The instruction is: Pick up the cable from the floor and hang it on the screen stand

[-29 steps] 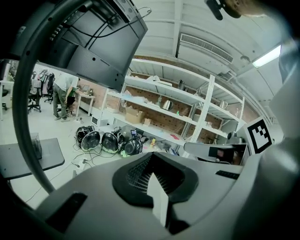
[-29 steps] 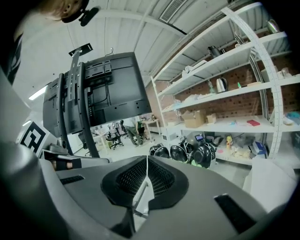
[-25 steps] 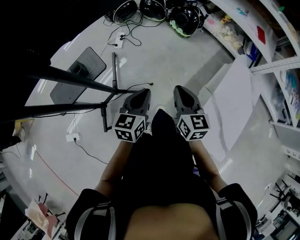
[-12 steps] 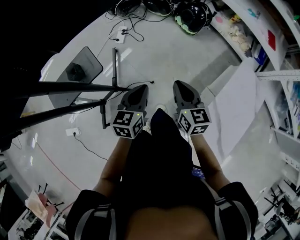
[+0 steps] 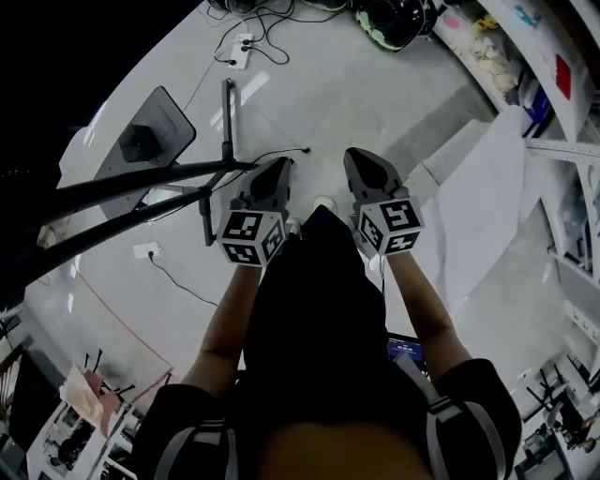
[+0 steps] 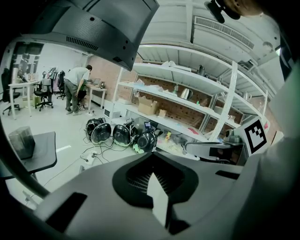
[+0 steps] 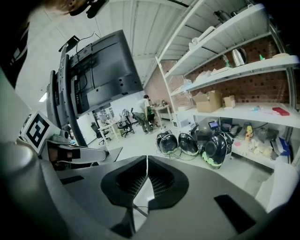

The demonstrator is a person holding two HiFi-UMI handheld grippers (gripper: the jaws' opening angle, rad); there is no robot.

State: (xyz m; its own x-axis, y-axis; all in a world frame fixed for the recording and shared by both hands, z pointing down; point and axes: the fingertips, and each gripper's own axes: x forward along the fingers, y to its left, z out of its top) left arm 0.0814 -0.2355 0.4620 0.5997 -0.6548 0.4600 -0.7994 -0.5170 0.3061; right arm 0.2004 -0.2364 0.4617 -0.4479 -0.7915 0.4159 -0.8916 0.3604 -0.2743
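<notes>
A thin black cable lies on the pale floor, its free end just ahead of my grippers. The screen stand reaches in from the left as dark poles, with a flat base plate and a floor bar. The screen hangs high on the stand, and its underside looms over the left gripper view. My left gripper is shut and empty above the cable. My right gripper is shut beside it, holding nothing.
Dark helmets and a power strip with tangled leads lie ahead. A second white plug block sits at the left. A white panel lies at the right, under shelves. A person stands at far desks.
The view has moved forward: the helmets slid to the top edge and the stand's base plate shifted up and left. Both grippers kept side by side, sank a little, and stayed shut.
</notes>
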